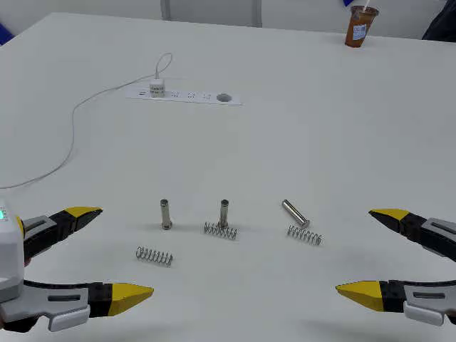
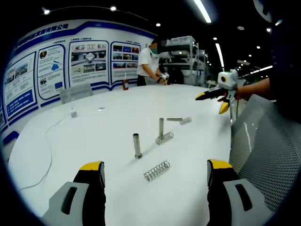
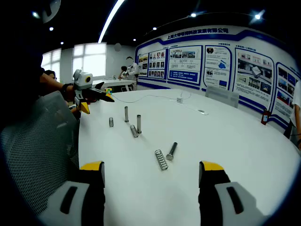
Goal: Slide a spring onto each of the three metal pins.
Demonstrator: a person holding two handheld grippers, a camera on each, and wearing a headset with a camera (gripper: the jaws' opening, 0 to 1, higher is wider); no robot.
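Observation:
Three metal pins are on the white table (image 1: pixel 299 135). The left pin (image 1: pixel 165 214) and the middle pin (image 1: pixel 224 213) stand upright; the right pin (image 1: pixel 294 213) lies on its side. One spring (image 1: pixel 154 256) lies in front of the left pin, a second (image 1: pixel 219 230) at the middle pin's base, a third (image 1: pixel 304 234) beside the lying pin. My left gripper (image 1: pixel 125 251) hovers open at the near left, with the left spring (image 2: pixel 156 170) just ahead of its jaws. At the near right my right gripper (image 1: pixel 354 250) is open too, facing the lying pin (image 3: pixel 171 150) and its spring (image 3: pixel 161 159).
A white power strip (image 1: pixel 184 95) with a plug and a trailing cable (image 1: pixel 71 135) lies farther back on the table. A cup of brown drink (image 1: pixel 361 26) stands at the far right edge. A mesh chair back (image 2: pixel 263 141) is close to the near table edge.

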